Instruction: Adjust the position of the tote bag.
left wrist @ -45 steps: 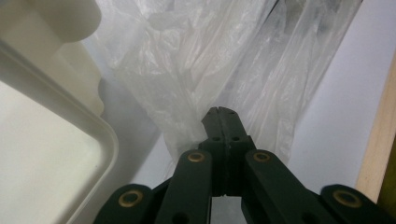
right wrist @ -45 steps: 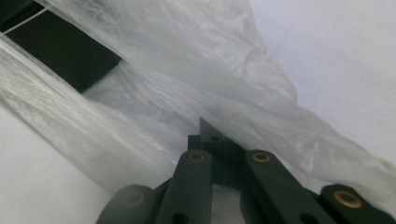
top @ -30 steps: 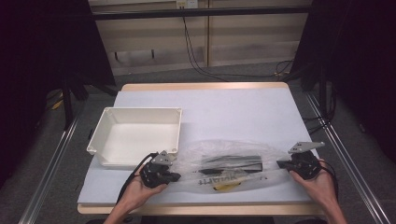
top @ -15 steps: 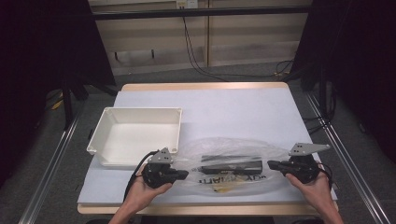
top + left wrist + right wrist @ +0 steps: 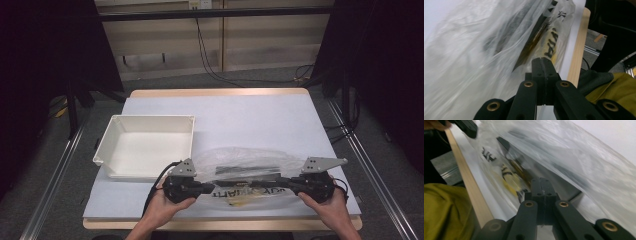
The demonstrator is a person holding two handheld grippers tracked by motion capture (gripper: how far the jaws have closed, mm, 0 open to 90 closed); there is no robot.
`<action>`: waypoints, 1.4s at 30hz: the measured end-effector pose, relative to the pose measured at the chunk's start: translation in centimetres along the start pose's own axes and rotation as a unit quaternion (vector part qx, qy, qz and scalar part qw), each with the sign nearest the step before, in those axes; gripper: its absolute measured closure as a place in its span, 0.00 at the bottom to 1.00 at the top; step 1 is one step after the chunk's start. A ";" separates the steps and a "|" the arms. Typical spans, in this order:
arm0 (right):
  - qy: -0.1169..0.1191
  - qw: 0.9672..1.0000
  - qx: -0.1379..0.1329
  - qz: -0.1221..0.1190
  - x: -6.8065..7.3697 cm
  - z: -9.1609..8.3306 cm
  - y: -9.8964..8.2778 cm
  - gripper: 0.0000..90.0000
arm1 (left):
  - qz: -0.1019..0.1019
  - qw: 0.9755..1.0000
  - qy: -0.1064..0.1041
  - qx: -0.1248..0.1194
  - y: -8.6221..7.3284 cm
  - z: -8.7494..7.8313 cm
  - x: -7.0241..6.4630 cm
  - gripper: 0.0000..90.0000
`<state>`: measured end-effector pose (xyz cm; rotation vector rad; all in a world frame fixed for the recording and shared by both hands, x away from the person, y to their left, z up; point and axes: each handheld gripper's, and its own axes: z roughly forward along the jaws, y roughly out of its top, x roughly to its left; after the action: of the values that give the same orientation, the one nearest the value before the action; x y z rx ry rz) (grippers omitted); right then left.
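Two-handed handling of a clear plastic bag (image 5: 250, 172) at the near edge of the white surface (image 5: 240, 120). The bag lies stretched between the left claw (image 5: 206, 188) and the right claw (image 5: 289, 185), each held in one of the person's hands. Dark, elongated contents and a yellow printed item lie inside it, seen through the film. In the left gripper view the left claw (image 5: 543, 65) has its jaws pressed together with the bag's film (image 5: 486, 50) bunched just ahead of them; in the right gripper view the right claw (image 5: 543, 185) is likewise closed, jaws touching, against the film (image 5: 579, 165). Each claw appears to pinch a fold of the bag at its end, though the film between the jaws is too thin to be seen. A white tray (image 5: 145, 145) stands to the left of the bag, just beyond the left claw, and looks empty.

Step in hand, as judged: lifting the bag by both ends. The next move likely calls for raising both claws evenly, keeping the film taut so that the contents do not slide, and carrying the bag toward the tray.
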<state>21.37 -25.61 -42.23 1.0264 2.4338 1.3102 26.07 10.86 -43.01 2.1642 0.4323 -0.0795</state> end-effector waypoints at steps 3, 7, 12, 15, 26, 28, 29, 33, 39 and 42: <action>0.010 1.000 0.000 -0.004 0.1 0.9 0.8 1.00 | 0.011 1.000 -0.007 0.009 0.8 1.3 -0.3 1.00; 0.028 0.999 0.002 -0.016 0.4 2.4 2.0 1.00 | 0.012 1.000 -0.018 0.007 1.6 3.1 -0.7 1.00; 0.045 0.998 0.007 -0.034 0.6 4.8 3.7 1.00 | 0.019 0.999 -0.025 0.022 2.2 4.6 -1.0 1.00; 0.053 0.998 0.016 -0.038 0.5 6.1 4.4 1.00 | 0.024 0.999 -0.024 0.031 2.2 5.5 -1.1 1.00; 0.068 0.996 0.045 -0.047 0.8 7.4 4.0 1.00 | 0.025 0.999 -0.019 0.041 2.1 6.7 -1.2 1.00; 0.071 0.996 0.043 -0.044 0.6 7.5 3.9 1.00 | 0.024 0.998 -0.022 0.049 2.1 7.0 -1.0 1.00; 0.066 0.996 0.044 -0.043 0.5 7.5 4.0 1.00 | 0.021 0.998 -0.023 0.048 2.1 7.2 -1.0 1.00; 0.057 0.997 0.042 -0.040 -0.1 8.0 4.4 1.00 | 0.038 0.997 -0.019 0.071 2.0 7.8 -1.1 1.00; 0.042 0.998 0.037 -0.026 -1.8 9.1 5.5 1.00 | 0.049 0.995 -0.016 0.084 1.7 8.6 -1.7 1.00; 0.040 0.998 0.037 -0.018 -2.8 9.8 6.0 1.00 | 0.057 0.994 -0.007 0.097 1.5 8.9 -1.9 1.00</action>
<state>30.94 -18.77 -43.65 0.9606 2.5660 1.2821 25.70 2.41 -46.73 2.3731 0.3027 -0.0752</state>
